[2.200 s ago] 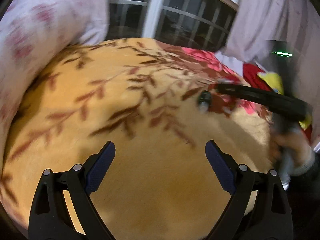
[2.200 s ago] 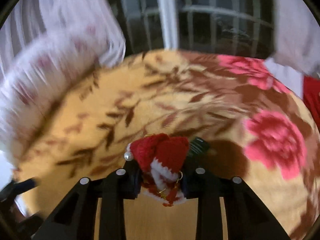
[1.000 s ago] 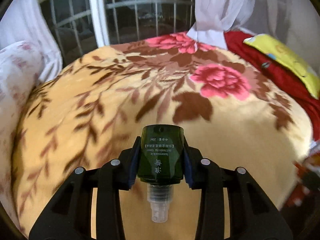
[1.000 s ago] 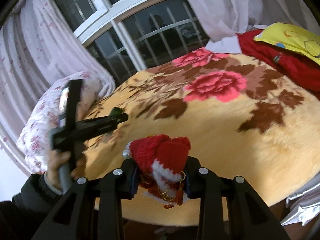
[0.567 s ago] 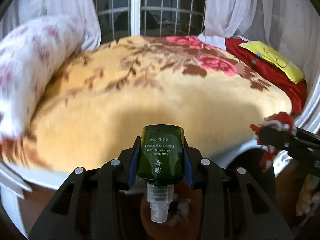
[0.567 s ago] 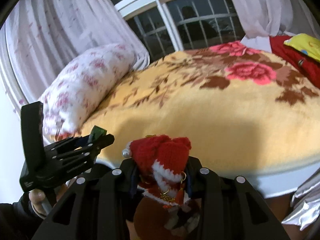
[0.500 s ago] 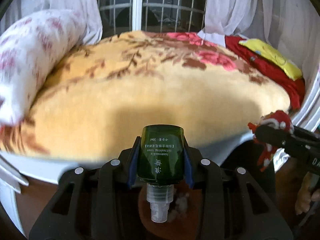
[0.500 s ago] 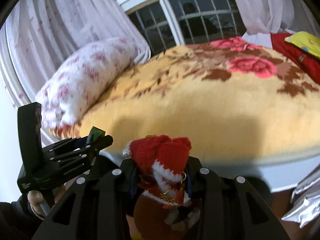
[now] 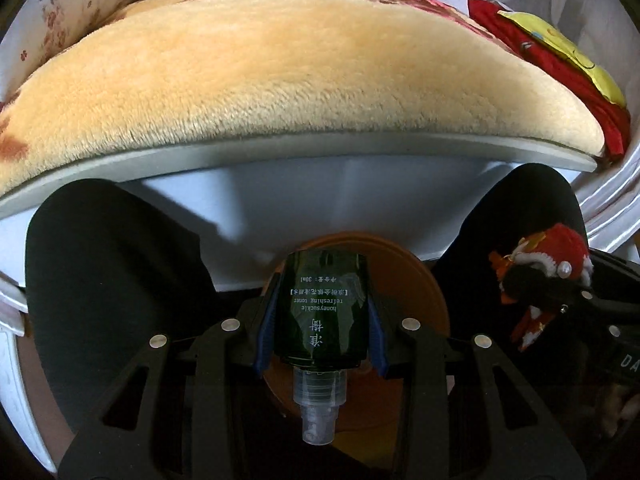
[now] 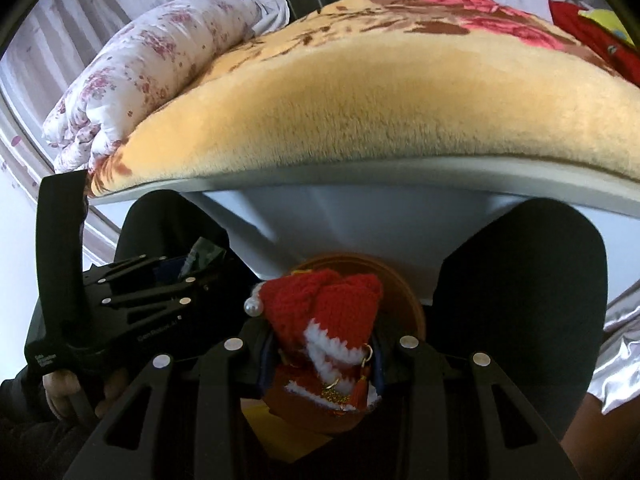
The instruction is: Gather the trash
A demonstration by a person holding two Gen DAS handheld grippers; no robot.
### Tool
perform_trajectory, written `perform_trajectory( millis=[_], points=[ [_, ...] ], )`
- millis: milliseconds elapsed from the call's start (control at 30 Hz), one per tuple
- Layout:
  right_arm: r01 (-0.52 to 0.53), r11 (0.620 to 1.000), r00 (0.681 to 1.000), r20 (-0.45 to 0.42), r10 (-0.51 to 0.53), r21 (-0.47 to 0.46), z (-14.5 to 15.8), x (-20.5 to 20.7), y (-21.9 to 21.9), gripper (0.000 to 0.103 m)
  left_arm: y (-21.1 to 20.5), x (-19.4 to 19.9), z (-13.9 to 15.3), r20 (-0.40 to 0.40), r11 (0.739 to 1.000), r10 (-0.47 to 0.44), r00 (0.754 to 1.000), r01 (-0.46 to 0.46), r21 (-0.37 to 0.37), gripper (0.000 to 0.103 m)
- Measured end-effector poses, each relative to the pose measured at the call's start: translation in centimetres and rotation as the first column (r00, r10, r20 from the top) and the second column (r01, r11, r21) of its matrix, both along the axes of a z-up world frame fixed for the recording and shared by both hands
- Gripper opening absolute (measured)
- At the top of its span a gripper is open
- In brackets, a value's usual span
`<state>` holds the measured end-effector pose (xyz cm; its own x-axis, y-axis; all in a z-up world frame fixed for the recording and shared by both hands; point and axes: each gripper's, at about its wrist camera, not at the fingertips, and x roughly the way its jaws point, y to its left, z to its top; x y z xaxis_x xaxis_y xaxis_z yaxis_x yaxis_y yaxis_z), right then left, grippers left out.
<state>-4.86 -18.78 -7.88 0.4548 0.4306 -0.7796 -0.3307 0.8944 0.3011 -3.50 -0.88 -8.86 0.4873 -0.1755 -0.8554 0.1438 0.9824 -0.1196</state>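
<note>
My left gripper is shut on a small dark green spray bottle, its clear nozzle pointing back toward the camera. My right gripper is shut on a red knitted ornament with white trim, a pearl and gold charms. Both hang over a round orange-brown bin that stands on the floor in front of the bed, between two dark-clad knees. The right wrist view shows the same bin behind the ornament. The right gripper with the ornament shows at the right of the left wrist view.
The bed edge with a yellow plush blanket and a white frame rises just ahead. A floral rolled quilt lies at the left, red and yellow cloth at the right. Knees flank the bin. A hand holds the left gripper.
Both grippers have come back off the bed and sunk toward the floor, each still holding its item. The bed top has risen in view, and the bin and knees now show below.
</note>
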Motion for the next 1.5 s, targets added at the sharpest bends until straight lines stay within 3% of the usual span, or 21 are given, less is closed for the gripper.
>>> perform_trajectory(
  millis=[167,233,333,1000,1267,1433,1500],
  points=[
    [-0.003,1.0,1.0,-0.006,0.003,-0.005,-0.1,0.3,0.1,0.036,0.0,-0.2,-0.2,-0.007,1.0,0.004,1.0,-0.004,-0.002,0.037],
    [0.003,1.0,1.0,-0.005,-0.003,-0.014,-0.1,0.4,0.2,0.054,-0.1,-0.1,-0.3,-0.015,1.0,0.007,1.0,-0.007,0.01,0.039],
    [0.018,1.0,1.0,0.002,-0.018,-0.016,0.0,0.4,-0.1,0.057,-0.1,0.0,-0.4,-0.013,0.999,0.022,1.0,-0.022,0.029,0.069],
    [0.077,0.997,0.996,0.053,-0.077,0.009,0.9,-0.6,-1.5,0.067,0.4,0.1,-0.4,0.001,0.999,0.044,0.999,-0.044,0.028,0.071],
    [0.113,0.994,0.986,0.123,-0.11,-0.014,2.3,-1.1,-1.8,0.082,0.0,-0.7,1.5,0.107,0.996,0.043,0.993,-0.051,0.071,0.081],
    [0.224,0.972,0.951,0.234,-0.202,-0.068,4.0,-1.2,-2.2,0.098,0.3,-0.7,2.9,0.161,0.993,0.081,0.984,-0.094,0.076,0.083],
    [0.277,0.956,0.926,0.291,-0.239,-0.097,4.8,-1.2,-2.3,0.098,0.7,-0.4,3.6,0.179,0.992,0.102,0.979,-0.114,0.062,0.083]
  ],
)
